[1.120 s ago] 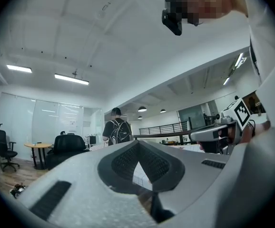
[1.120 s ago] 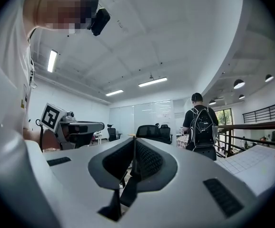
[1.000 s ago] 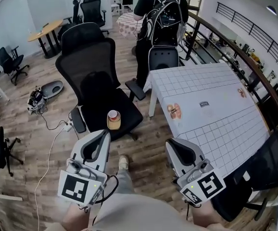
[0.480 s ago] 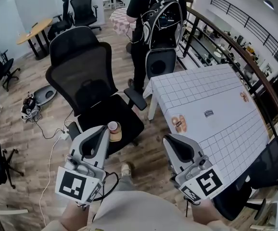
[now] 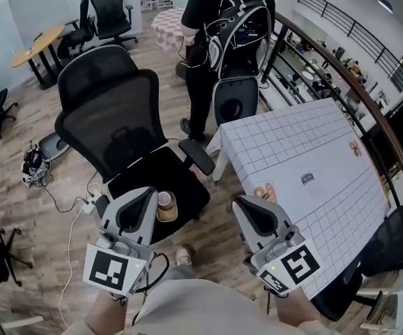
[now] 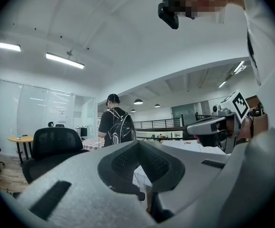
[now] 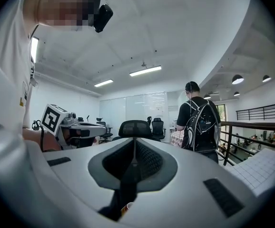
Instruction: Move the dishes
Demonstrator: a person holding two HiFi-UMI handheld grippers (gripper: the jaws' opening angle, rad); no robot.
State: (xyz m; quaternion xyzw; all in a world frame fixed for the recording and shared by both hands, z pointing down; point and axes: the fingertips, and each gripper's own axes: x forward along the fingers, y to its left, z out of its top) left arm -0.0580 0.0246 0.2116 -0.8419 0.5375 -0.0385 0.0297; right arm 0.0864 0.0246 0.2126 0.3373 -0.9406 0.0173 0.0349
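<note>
the wood floor [image 5: 41, 208] takes up most of what you look down on. to your right stands a table [image 5: 327, 145] under a white cloth with a grid pattern, its near corner close to your right side. ahead and to your left is a black office chair [image 5: 107, 114] with a mesh back, its seat turned toward you. beyond the chair and the table a person [image 5: 208, 12] stands facing away, with a black backpack [image 5: 240, 30] on. a dark railing [image 5: 341, 68] runs along the far side of the table.

you hold both grippers level in front of you, side by side and well apart. your left gripper [image 5: 146, 194] is over the front edge of the chair seat. its pads are pressed together at the tip, with nothing between them. your right gripper [image 5: 241, 202] is between the chair and the table corner. it is clenched too, and empty.

the dishes sit on the chair seat: a small cup [image 5: 164, 199] with a pale rim stands in a shallow yellowish dish [image 5: 166, 214], just beside the tip of your left gripper in the head view and not touched by it. on the cloth near the table's near edge are two small brown round shapes [image 5: 264, 192]; you cannot tell whether they are dishes or print.
</note>
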